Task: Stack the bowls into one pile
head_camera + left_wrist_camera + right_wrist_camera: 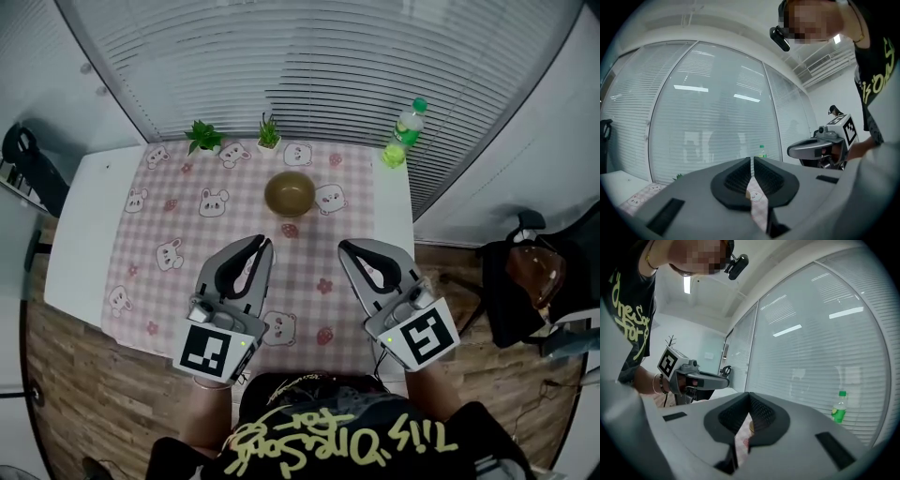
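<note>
An olive-brown bowl (289,193) stands on the pink checked tablecloth (178,225), towards the far middle of the table; whether more bowls sit inside it I cannot tell. Both grippers hover level over the near half of the cloth, well short of the bowl. My left gripper (266,241) is shut with nothing between its jaws, and its own view shows the tips (752,159) meeting. My right gripper (345,246) is shut and empty too, tips (749,394) together. A sliver of the bowl (751,427) shows through the gap below the right jaws.
Two small potted plants (203,136) (268,131) stand at the far edge of the cloth. A green bottle (406,127) is at the far right corner. The white table (80,234) stands against a blinded window. A black chair (525,272) is on the right.
</note>
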